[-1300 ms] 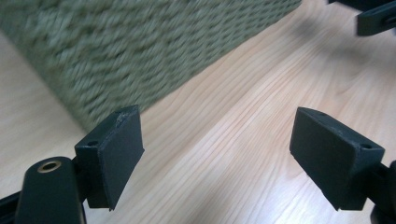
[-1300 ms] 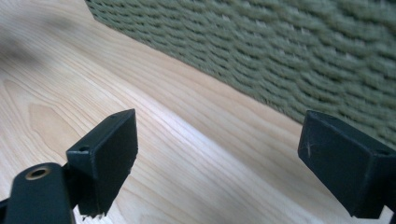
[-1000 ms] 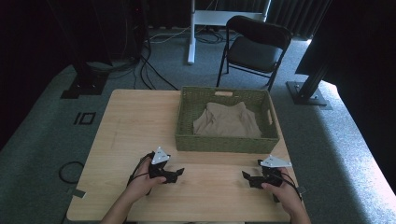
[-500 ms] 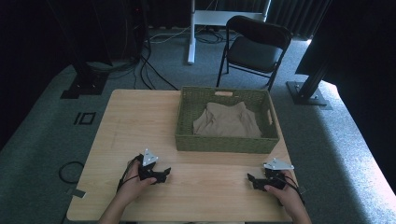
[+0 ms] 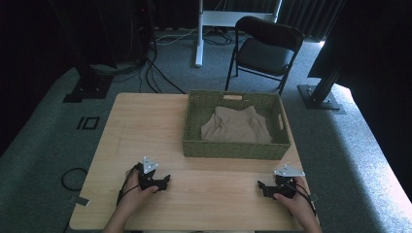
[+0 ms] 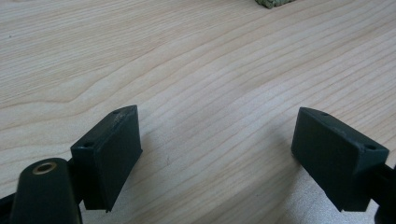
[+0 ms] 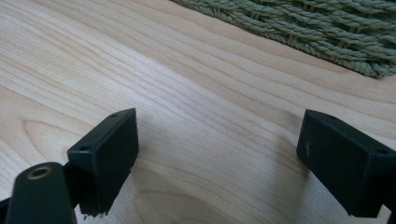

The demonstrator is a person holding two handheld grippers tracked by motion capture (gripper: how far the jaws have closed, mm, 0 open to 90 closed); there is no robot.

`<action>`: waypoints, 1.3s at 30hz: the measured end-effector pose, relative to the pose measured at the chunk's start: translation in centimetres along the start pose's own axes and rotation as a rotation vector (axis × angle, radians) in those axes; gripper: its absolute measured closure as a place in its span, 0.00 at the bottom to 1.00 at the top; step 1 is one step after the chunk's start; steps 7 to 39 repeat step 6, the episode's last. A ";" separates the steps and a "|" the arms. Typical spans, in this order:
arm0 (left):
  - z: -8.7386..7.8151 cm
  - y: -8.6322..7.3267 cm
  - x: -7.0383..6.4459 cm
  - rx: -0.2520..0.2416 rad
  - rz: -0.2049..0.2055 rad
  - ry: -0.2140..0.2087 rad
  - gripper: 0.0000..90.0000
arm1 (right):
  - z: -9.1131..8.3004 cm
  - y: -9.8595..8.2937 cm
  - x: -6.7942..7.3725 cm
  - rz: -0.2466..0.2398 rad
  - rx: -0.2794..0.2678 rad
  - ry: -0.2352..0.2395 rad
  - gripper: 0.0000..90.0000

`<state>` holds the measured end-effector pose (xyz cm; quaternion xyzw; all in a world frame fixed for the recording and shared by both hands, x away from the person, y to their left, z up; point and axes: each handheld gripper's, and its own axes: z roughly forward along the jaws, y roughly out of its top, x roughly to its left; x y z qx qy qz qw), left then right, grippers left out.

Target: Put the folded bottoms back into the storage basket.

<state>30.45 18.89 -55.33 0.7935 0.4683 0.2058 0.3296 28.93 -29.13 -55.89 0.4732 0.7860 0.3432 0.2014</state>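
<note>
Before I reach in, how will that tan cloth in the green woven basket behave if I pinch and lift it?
The crumpled tan cloth looks soft and creased, so it will probably hang limp and unfold rather than hold its shape. It seems light; one gripper should manage it. It lies loose inside the green woven basket, so a trailing edge may drag on the rim as it comes up.

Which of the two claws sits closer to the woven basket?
The right claw. Its own view has the green basket wall running across the top, while the left claw view catches just a corner of it. Both stand open over bare table.
</note>
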 end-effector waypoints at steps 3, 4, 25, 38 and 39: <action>0.0 0.0 0.0 0.000 -0.005 0.004 0.19 | 0.0 0.0 0.0 0.000 0.000 0.000 0.14; 0.0 0.0 -0.1 0.001 -0.005 0.003 0.18 | 0.0 0.0 0.0 0.001 0.000 0.000 0.14; 0.0 0.0 -0.1 0.001 -0.005 0.003 0.18 | 0.0 0.0 0.0 0.001 -0.001 0.001 0.14; 0.0 0.0 -0.1 0.001 -0.005 0.003 0.18 | 0.0 0.0 0.0 0.001 -0.001 0.001 0.14; 0.0 0.0 -0.1 0.001 -0.005 0.003 0.18 | 0.0 0.0 0.0 0.001 -0.001 0.001 0.14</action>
